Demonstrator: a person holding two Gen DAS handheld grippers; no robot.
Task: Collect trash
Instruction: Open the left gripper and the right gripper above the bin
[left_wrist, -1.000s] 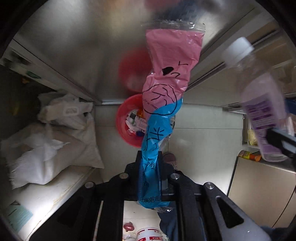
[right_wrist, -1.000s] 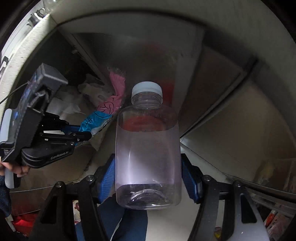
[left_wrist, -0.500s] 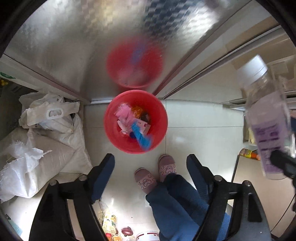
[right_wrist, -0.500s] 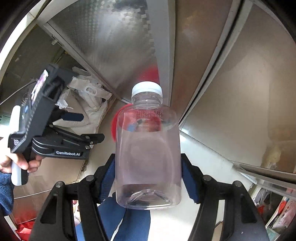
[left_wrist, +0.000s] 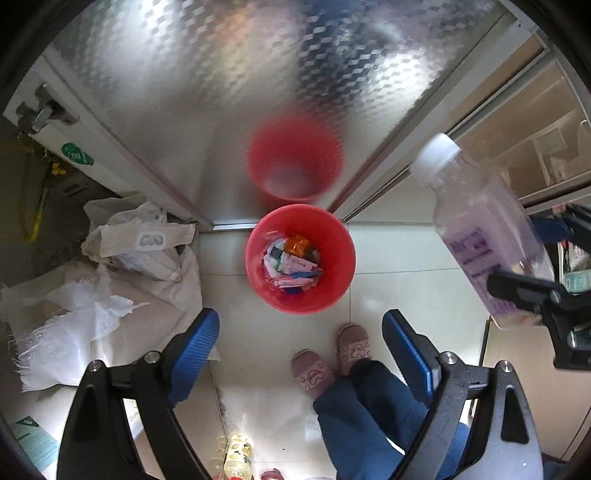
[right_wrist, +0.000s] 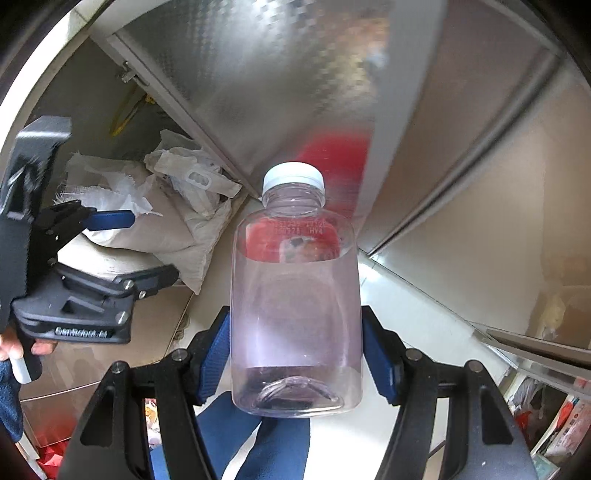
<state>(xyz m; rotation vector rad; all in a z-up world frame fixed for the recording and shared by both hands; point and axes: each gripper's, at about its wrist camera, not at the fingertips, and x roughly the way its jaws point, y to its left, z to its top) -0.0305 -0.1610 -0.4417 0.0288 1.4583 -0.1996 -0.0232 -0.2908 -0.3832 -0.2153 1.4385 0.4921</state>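
Note:
A red bin (left_wrist: 334, 251) stands on the tiled floor against a metal door, with several wrappers (left_wrist: 291, 266) inside. High above it my left gripper (left_wrist: 300, 321) points straight down; its jaws are opening and nothing is between them. The same gripper (right_wrist: 140, 247) shows at the left of the right wrist view, held by a hand. My right gripper (right_wrist: 295, 321) is shut on a clear plastic bottle (right_wrist: 295, 295) with a white cap, gripped low on its body. In the left wrist view that bottle (left_wrist: 480, 229) hangs at the right, tilted, cap up.
White sacks and bags (left_wrist: 92, 295) are heaped left of the bin. The patterned metal door (left_wrist: 221, 92) mirrors the bin. A person's legs and pink slippers (left_wrist: 332, 358) stand just below the bin. A yellow-labelled bottle (left_wrist: 236, 454) lies at the bottom edge.
My left gripper let go of the pink-and-blue wrapper, which dropped into the red bin, and its jaws spread wide. The right gripper kept its hold on the bottle.

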